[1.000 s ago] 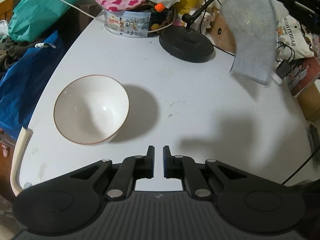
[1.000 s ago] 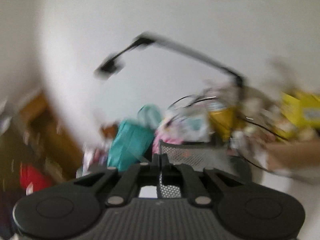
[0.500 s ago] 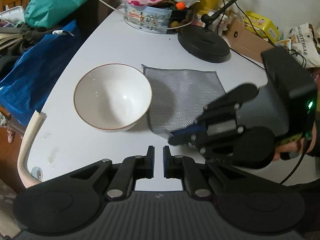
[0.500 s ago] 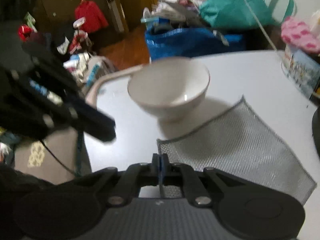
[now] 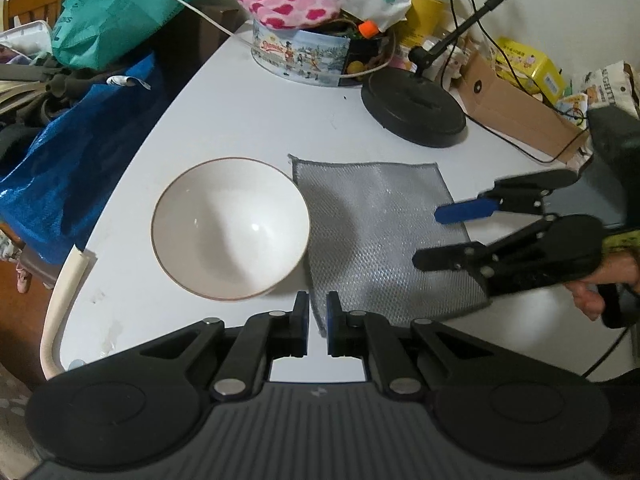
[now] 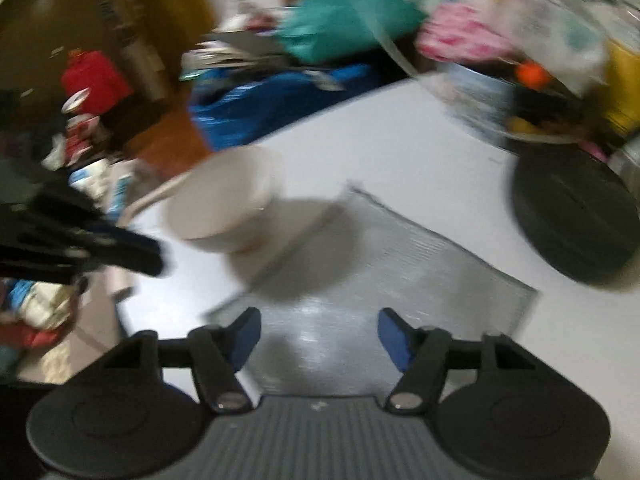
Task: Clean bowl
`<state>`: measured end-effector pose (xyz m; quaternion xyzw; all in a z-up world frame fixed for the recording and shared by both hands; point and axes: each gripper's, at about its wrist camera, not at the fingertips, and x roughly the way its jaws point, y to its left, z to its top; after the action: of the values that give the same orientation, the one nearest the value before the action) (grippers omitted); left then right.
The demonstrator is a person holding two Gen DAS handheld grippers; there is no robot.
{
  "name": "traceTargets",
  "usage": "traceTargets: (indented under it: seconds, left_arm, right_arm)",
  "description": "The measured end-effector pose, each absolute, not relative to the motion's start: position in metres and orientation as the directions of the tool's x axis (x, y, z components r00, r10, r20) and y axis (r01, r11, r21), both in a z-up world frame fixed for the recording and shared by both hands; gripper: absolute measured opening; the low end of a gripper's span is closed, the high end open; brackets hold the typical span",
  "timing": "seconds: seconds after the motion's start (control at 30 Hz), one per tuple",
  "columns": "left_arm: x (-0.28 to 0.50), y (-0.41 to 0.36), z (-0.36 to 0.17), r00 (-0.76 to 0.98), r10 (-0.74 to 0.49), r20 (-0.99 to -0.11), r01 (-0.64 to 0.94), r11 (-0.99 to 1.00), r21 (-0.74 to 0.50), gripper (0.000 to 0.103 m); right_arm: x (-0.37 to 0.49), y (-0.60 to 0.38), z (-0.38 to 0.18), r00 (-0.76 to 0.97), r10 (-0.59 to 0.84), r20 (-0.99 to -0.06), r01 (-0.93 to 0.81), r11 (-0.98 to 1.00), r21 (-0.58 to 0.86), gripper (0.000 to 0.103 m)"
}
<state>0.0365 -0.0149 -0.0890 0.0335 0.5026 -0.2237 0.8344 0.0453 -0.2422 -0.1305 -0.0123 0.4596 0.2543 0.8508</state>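
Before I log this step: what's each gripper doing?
Left gripper: shut, holding nothing.
Right gripper: jaws opening, nothing gripped; the cloth lies flat on the table beneath it.

Right wrist view motion-blurred throughout; bowl (image 6: pixel 224 200) rim smeared, tin (image 6: pixel 484 100) contents indistinct.

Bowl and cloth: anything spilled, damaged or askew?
Nothing spilled or broken. The bowl stands upright and looks empty. The cloth lies flat beside it, slightly skewed, its near left edge frayed.
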Motion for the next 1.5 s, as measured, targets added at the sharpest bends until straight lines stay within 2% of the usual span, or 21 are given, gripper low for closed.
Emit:
traceTargets:
  seconds: [0.07,0.1,0.3,0.4,0.47,0.5,0.57,0.63,0.73,1.0,1.03,1.07,1.1,1.13,1.37,1.5]
  left_arm:
    - [0.037,-0.015,-0.088,0.399,-0.341,-0.851,0.401,0.900,-0.172,0.006]
    - [0.038,-0.016,-0.088,0.401,-0.340,-0.851,0.399,0.901,-0.172,0.006]
    - [0.041,-0.019,-0.083,0.420,-0.332,-0.845,0.380,0.910,-0.169,0.006]
    - [0.042,-0.019,-0.081,0.437,-0.316,-0.842,0.364,0.918,-0.155,0.006]
    - [0.042,-0.017,-0.078,0.455,-0.306,-0.836,0.348,0.926,-0.149,0.006]
    - [0.042,-0.017,-0.078,0.462,-0.298,-0.836,0.340,0.929,-0.144,0.006]
    - [0.042,-0.016,-0.076,0.483,-0.269,-0.833,0.319,0.940,-0.118,0.006]
    - [0.043,-0.015,-0.073,0.508,-0.219,-0.833,0.275,0.958,-0.084,0.006]
    - [0.044,-0.014,-0.068,0.533,-0.155,-0.832,0.223,0.974,-0.039,0.006]
    - [0.029,-0.012,-0.033,0.638,-0.172,-0.750,0.201,0.978,-0.053,0.007]
    - [0.027,-0.013,-0.031,0.644,-0.173,-0.745,0.204,0.978,-0.051,0.011]
    - [0.025,-0.014,-0.029,0.651,-0.179,-0.738,0.209,0.977,-0.053,0.038]
    - [0.024,-0.014,-0.028,0.651,-0.186,-0.736,0.210,0.976,-0.060,0.092]
    - [0.023,-0.014,-0.026,0.649,-0.194,-0.736,0.208,0.975,-0.073,0.102]
    - [0.012,-0.017,-0.015,0.634,-0.201,-0.747,0.214,0.973,-0.080,0.103]
    - [0.007,-0.019,-0.015,0.621,-0.127,-0.774,0.187,0.982,-0.012,0.103]
  right_arm:
    - [0.055,-0.242,-0.143,0.449,0.384,-0.807,-0.435,0.883,0.178,0.051]
    - [0.059,-0.239,-0.149,0.438,0.376,-0.817,-0.448,0.879,0.165,0.043]
    - [0.069,-0.217,-0.161,0.438,0.375,-0.817,-0.620,0.784,0.027,0.047]
    - [0.077,-0.212,-0.159,0.398,0.367,-0.841,-0.661,0.751,0.016,0.048]
    - [0.078,-0.212,-0.155,0.374,0.354,-0.857,-0.655,0.755,0.027,0.053]
    - [0.077,-0.213,-0.152,0.368,0.349,-0.862,-0.646,0.762,0.033,0.063]
    - [0.071,-0.216,-0.142,0.373,0.345,-0.862,-0.613,0.789,0.050,0.078]
    - [0.063,-0.217,-0.127,0.392,0.341,-0.855,-0.562,0.824,0.071,0.090]
    - [0.056,-0.216,-0.104,0.426,0.310,-0.850,-0.470,0.878,0.085,0.098]
    - [0.057,-0.212,-0.048,0.480,0.136,-0.867,-0.222,0.975,0.030,0.103]
    - [0.055,-0.217,-0.038,0.503,0.158,-0.849,-0.192,0.979,0.068,0.103]
    - [0.053,-0.220,-0.031,0.519,0.172,-0.837,-0.167,0.981,0.097,0.103]
    - [0.052,-0.221,-0.026,0.526,0.175,-0.832,-0.148,0.982,0.113,0.103]
    - [0.050,-0.223,-0.022,0.532,0.179,-0.828,-0.129,0.983,0.129,0.103]
    - [0.033,-0.210,-0.015,0.509,0.148,-0.848,-0.139,0.986,0.089,0.103]
    - [0.026,-0.208,-0.013,0.515,0.129,-0.848,-0.137,0.988,0.067,0.103]
